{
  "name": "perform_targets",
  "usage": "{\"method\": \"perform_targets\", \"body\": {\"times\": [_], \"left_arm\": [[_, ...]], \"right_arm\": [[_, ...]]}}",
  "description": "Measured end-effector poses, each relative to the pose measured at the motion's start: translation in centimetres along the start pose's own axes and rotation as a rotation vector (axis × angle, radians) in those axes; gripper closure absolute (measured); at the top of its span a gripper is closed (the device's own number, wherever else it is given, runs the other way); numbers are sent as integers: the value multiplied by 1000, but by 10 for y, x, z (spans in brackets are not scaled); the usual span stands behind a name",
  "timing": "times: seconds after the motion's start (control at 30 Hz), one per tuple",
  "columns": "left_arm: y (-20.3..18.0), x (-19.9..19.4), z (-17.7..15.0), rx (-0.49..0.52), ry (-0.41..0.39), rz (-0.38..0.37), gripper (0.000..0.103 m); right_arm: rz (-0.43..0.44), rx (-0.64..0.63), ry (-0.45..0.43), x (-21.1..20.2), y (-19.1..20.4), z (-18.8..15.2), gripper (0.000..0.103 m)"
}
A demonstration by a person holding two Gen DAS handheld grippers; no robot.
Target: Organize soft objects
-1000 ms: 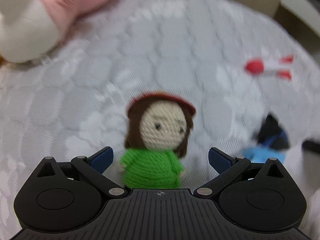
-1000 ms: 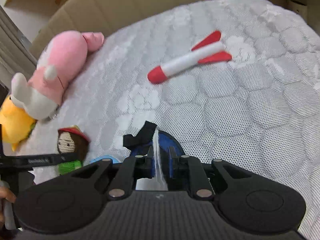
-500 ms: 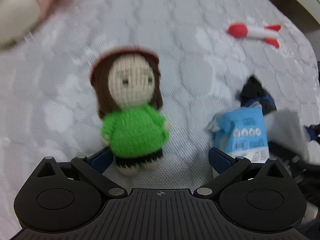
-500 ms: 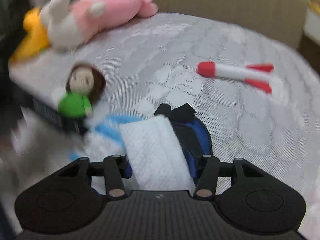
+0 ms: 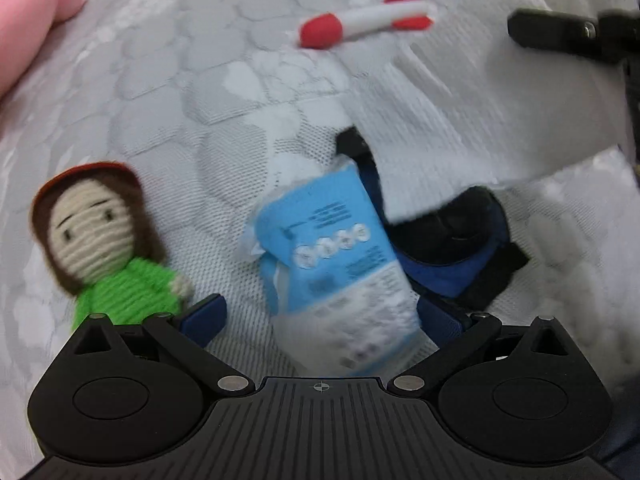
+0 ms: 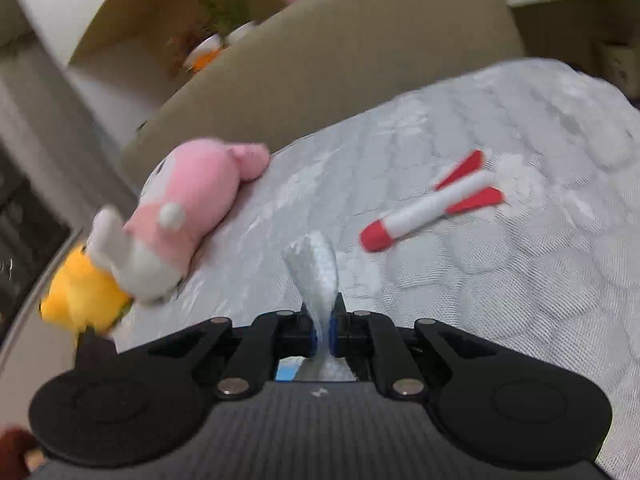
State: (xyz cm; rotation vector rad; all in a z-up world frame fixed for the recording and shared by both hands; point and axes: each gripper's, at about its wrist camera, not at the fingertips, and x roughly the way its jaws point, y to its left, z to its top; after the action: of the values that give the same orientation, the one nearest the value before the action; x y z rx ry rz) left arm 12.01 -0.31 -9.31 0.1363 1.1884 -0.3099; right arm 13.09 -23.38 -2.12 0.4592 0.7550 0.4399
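My left gripper (image 5: 322, 316) is open, its blue pads either side of a light blue tissue pack (image 5: 332, 256) lying on the quilted mattress (image 5: 180, 100). A crochet doll (image 5: 100, 240) in a green top lies just left of it. A dark blue and black pouch (image 5: 452, 252) sits right of the pack. Over the pouch hangs a white cloth (image 5: 460, 120), (image 6: 316, 272) with my right gripper (image 6: 325, 332) shut on it, lifted off the bed. A red and white foam rocket (image 5: 364, 20), (image 6: 432, 204) lies farther back.
A pink and white plush (image 6: 192, 196) and a yellow plush (image 6: 80, 296) lie at the mattress's left edge. A beige padded board (image 6: 320, 60) rises behind the bed. The mattress (image 6: 520, 280) falls away at the right.
My left gripper has swung right, from around the doll to around the tissue pack. My right gripper has risen with the white cloth, off the pouch.
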Motion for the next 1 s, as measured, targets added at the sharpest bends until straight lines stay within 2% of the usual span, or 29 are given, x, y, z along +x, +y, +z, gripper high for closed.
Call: {"method": "perform_targets", "body": {"times": [0.13, 0.3, 0.37, 0.43, 0.47, 0.57, 0.63, 0.7, 0.77, 0.83, 0.93, 1.0], "left_arm": [[7, -9, 0, 30, -59, 125, 0], [18, -19, 2, -15, -78, 128, 0], [12, -19, 3, 8, -88, 143, 0], [5, -22, 3, 44, -101, 161, 0], [2, -27, 1, 54, -108, 172, 0], [-2, -41, -8, 62, -126, 199, 0], [-1, -53, -12, 27, -139, 183, 0], [1, -67, -15, -24, -157, 154, 0], [6, -79, -18, -91, -160, 132, 0], [11, -88, -22, -168, -157, 109, 0], [26, -89, -32, -300, -112, 47, 0], [34, -82, -36, -361, -71, 7, 0]], "right_arm": [[-129, -89, 148, 34, -2, -16, 94], [-230, -125, 254, 53, -5, -28, 86], [-307, -152, 257, 52, -8, -32, 82], [-362, -155, 252, 49, -13, -35, 64], [-377, -148, 246, 46, -16, -36, 60], [-364, -82, 215, 33, -21, -36, 53], [-359, -44, 178, 21, -21, -35, 39], [-360, -12, 136, 9, -18, -33, 30], [-346, 3, 98, -4, -10, -32, 30], [-292, -63, 74, -11, 12, -32, 29], [-262, -300, 97, 1, 53, -45, 25], [-282, -482, 151, 20, 73, -62, 26]]}}
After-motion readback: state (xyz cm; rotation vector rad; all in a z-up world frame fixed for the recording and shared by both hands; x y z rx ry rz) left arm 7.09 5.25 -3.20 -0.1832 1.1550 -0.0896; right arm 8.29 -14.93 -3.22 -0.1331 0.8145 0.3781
